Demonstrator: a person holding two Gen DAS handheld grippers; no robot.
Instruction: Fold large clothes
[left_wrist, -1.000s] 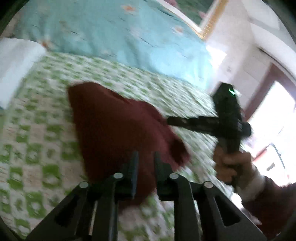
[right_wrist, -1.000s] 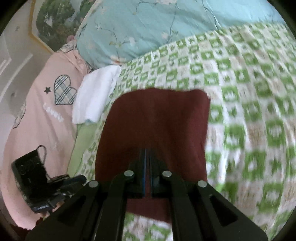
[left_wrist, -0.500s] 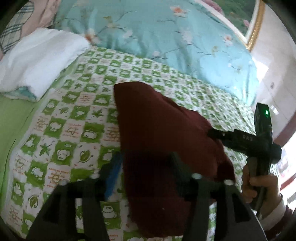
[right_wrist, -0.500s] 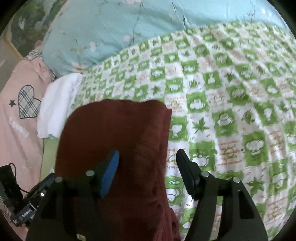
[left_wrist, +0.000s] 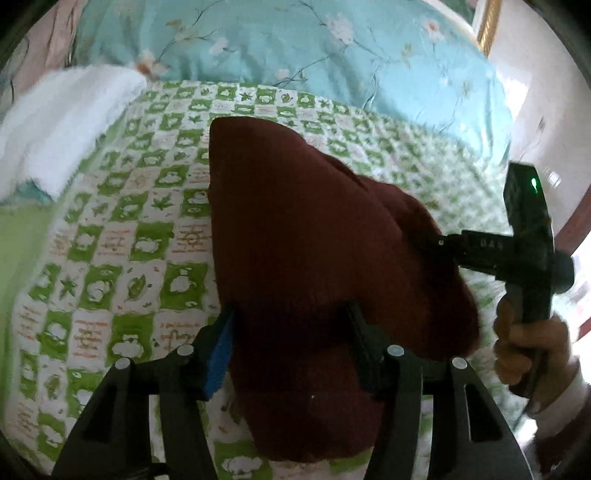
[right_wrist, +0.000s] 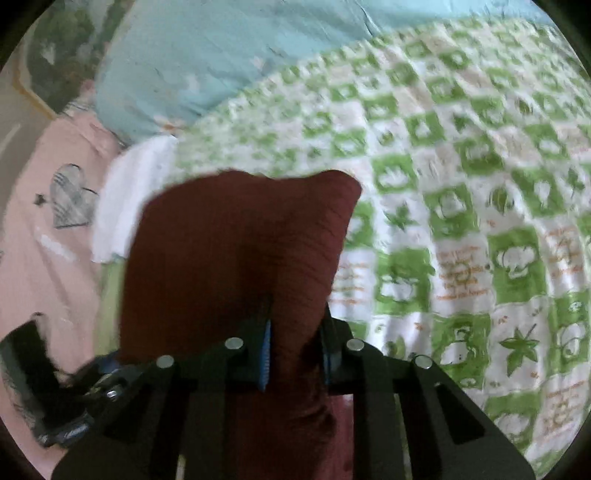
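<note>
Left gripper stood released, fingers spread either side of the maroon garment. Right gripper also released, cloth bunched between its fingers.

Daylight floods in from your right in the left wrist view, blowing out the wall to white glare. The maroon garment reads dark, folds barely visible. Your right wrist view is motion-blurred, worst on the checked bedsheet. Fisheye bending and black vignette at edges.
</note>
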